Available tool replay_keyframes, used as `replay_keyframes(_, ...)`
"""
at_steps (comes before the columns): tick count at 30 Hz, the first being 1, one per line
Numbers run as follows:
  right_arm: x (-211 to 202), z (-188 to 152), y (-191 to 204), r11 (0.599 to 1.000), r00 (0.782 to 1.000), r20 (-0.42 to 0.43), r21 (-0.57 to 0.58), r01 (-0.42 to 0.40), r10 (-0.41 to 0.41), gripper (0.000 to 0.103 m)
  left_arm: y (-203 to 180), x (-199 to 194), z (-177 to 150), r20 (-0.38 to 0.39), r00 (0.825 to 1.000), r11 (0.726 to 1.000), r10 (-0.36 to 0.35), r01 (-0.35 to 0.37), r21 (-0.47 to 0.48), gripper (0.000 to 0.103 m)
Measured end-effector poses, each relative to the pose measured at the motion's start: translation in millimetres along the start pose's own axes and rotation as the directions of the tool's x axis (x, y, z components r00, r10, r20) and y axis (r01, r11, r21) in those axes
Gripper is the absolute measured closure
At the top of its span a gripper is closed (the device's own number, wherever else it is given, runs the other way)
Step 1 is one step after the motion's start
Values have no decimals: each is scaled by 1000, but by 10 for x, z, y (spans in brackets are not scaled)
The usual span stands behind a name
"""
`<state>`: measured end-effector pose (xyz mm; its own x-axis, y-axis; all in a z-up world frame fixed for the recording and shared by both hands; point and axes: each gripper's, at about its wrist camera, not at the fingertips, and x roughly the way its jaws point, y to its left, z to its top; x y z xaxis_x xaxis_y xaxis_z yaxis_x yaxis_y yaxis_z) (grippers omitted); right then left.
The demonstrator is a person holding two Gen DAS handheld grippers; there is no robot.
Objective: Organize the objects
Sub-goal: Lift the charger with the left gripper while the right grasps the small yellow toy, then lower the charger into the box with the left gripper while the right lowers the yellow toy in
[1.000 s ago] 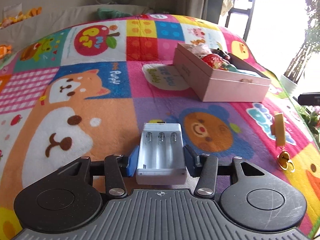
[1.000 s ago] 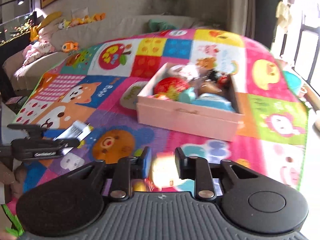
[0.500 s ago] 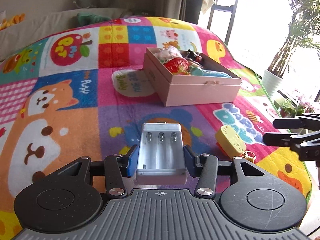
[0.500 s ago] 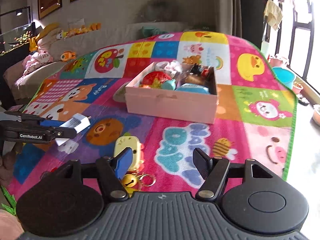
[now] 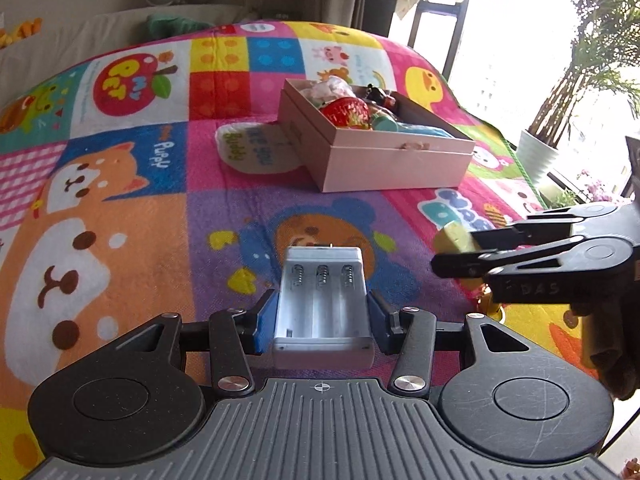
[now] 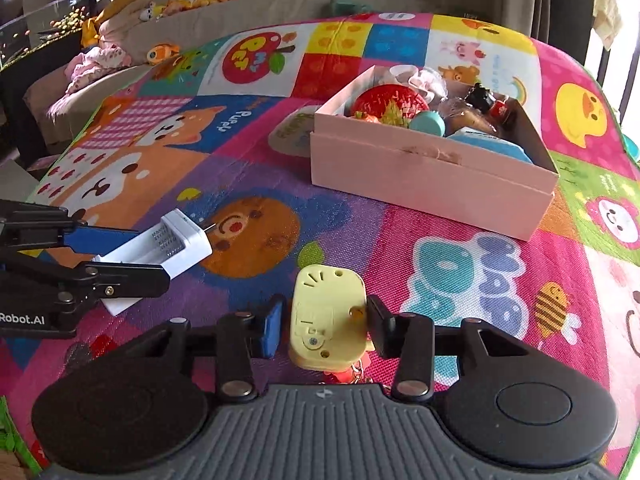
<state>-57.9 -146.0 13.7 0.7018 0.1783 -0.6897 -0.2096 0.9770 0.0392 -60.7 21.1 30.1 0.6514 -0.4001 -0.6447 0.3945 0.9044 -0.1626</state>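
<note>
A white three-slot battery holder (image 5: 322,300) is clamped between the pads of my left gripper (image 5: 322,314), held above the play mat; from the right wrist this holder (image 6: 176,240) and left gripper (image 6: 120,252) appear at the left. A yellow toy with a keyring (image 6: 326,320) lies on the mat between the jaws of my right gripper (image 6: 325,326), which are closing; the right pad touches it and a small gap shows at the left pad. In the left wrist view the right gripper (image 5: 456,250) straddles the yellow toy (image 5: 454,238). An open pink box (image 6: 420,176) holds several toys.
The colourful cartoon play mat (image 5: 120,220) covers the floor. The pink box (image 5: 396,164) stands beyond both grippers. A potted plant (image 5: 536,156) stands by the window off the mat's right edge. A sofa with plush toys (image 6: 120,48) runs along the back.
My right gripper opened wide, came down over the yellow toy and is now narrowing around it. The left gripper drifted sideways with the battery holder, then held still.
</note>
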Motion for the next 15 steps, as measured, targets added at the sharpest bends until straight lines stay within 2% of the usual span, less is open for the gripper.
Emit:
replay_keyframes(3, -353, 65, -176, 998, 998, 64, 61, -13, 9, 62, 35, -44, 113, 21, 999, 999, -23, 24, -31, 51)
replay_keyframes(6, -724, 160, -358, 996, 988, 153, 89, -3, -11, 62, 29, -112, 442, 94, 993, 996, -65, 71, -52, 51)
replay_keyframes(9, -970, 253, -506, 993, 971, 229, 109, 43, -67, 62, -111, -115, 930, 196, 977, 996, -79, 83, -12, 51)
replay_keyframes(12, -1082, 311, -650, 987, 956, 272, 147, 69, -107, 62, -306, 34, 1422, 286, 954, 996, -92, 94, 8, 50)
replay_keyframes(15, -1102, 352, -768, 979, 949, 283, 182, 90, -140, 62, -382, 396, 1772, 247, 958, 986, -146, 161, -38, 50)
